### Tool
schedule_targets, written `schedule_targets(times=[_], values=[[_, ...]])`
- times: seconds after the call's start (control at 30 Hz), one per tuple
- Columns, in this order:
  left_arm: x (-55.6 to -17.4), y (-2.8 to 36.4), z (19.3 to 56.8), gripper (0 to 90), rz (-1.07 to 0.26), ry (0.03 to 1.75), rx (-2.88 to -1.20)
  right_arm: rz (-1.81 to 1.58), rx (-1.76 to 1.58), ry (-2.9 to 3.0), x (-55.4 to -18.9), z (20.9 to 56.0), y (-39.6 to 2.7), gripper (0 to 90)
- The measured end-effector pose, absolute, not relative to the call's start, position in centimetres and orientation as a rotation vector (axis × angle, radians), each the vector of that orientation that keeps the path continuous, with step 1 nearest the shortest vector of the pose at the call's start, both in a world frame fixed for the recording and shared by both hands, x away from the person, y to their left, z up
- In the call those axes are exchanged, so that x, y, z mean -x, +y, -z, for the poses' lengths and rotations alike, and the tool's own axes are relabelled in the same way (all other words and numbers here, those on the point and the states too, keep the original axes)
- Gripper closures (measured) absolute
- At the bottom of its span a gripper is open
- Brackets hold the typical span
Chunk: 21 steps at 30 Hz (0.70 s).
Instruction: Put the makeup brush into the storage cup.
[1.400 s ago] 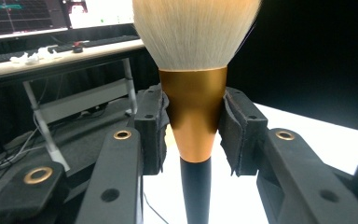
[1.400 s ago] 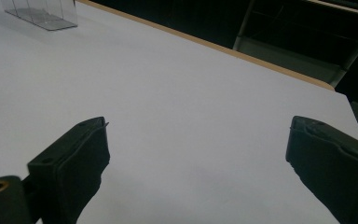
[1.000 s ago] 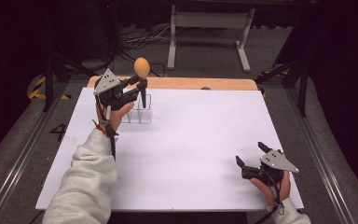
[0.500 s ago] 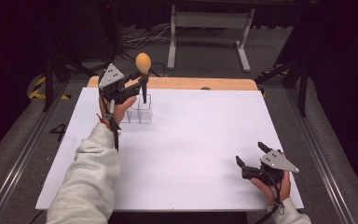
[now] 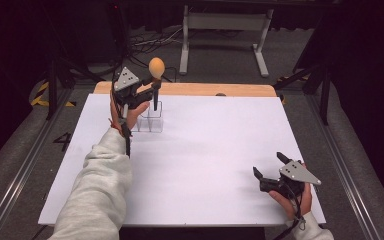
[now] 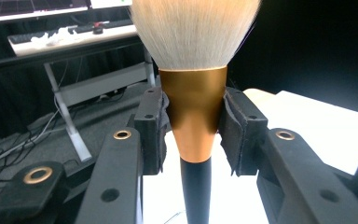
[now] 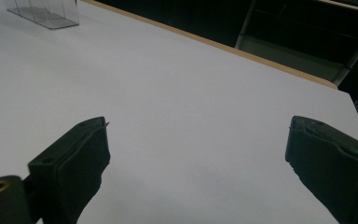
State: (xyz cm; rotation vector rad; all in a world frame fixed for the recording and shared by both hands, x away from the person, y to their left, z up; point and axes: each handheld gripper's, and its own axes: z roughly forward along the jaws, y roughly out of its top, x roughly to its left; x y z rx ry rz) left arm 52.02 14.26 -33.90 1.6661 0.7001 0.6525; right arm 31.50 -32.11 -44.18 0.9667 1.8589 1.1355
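In the upper left of the high view, the left gripper [image 5: 147, 92] was clamped on the copper ferrule of a makeup brush [image 5: 155, 80], which stood upright with its bristles on top and its black handle pointing down over a clear compartmented holder [image 5: 150, 120] on the white table [image 5: 205, 150]. Whether the handle tip had entered a compartment could not be told, and the compartments looked bare otherwise. At the lower right, the right gripper [image 5: 270, 167] rested with its jaws spread wide, holding nothing.

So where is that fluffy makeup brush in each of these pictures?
High view: makeup brush far left, upright in the left gripper above the clear organiser.
Left gripper view: centre, gold collar clamped.
Right gripper view: not in it.
Shared landmark: the organiser, top left there.
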Motion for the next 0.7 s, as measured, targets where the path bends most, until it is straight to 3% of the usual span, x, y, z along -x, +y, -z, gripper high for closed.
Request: schedule_targets(times=[0.7], values=[[-51.5, 14.2, 36.5, 62.9, -0.614, 0.718, -1.716, -1.136, -0.964, 1.856, -31.5, 44.1, -32.1, 7.1]])
